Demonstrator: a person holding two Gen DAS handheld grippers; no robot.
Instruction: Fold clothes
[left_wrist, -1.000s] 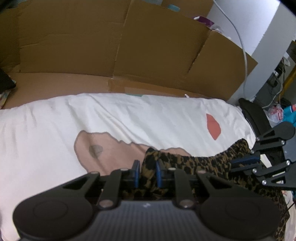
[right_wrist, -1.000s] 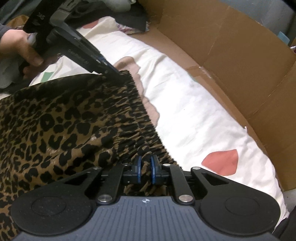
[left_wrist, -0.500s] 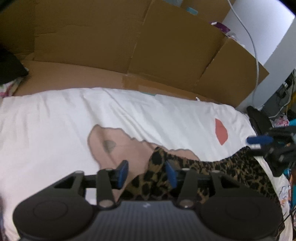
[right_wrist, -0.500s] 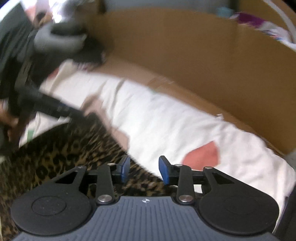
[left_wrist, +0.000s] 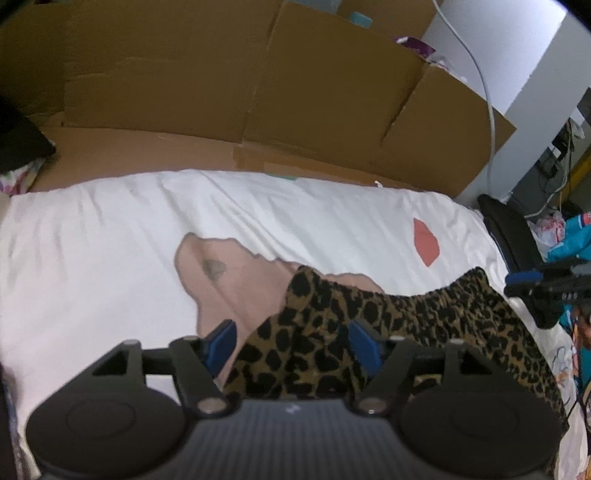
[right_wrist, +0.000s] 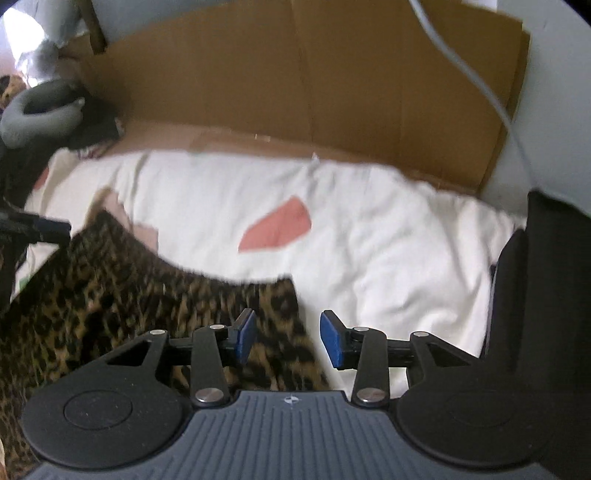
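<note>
A leopard-print garment (left_wrist: 373, 321) lies on the white bed sheet (left_wrist: 110, 240), its gathered waistband toward the far side. My left gripper (left_wrist: 291, 347) is open, its blue pads apart over the garment's left corner. My right gripper (right_wrist: 288, 336) is open above the garment's right corner (right_wrist: 280, 314). The garment (right_wrist: 122, 295) fills the lower left of the right wrist view. The right gripper also shows at the right edge of the left wrist view (left_wrist: 543, 288). The left gripper's tip shows at the left edge of the right wrist view (right_wrist: 40, 225).
Brown cardboard panels (left_wrist: 258, 92) stand along the far side of the bed. The sheet has a pink patch (left_wrist: 221, 273) and a red patch (left_wrist: 424, 242). A black chair (left_wrist: 509, 236) is at the right. A grey neck pillow (right_wrist: 40, 107) lies at the far left.
Both grippers were shut on the waistband a second ago. Both have opened and let the garment go, and have drawn back a little. The garment now lies on the sheet.
</note>
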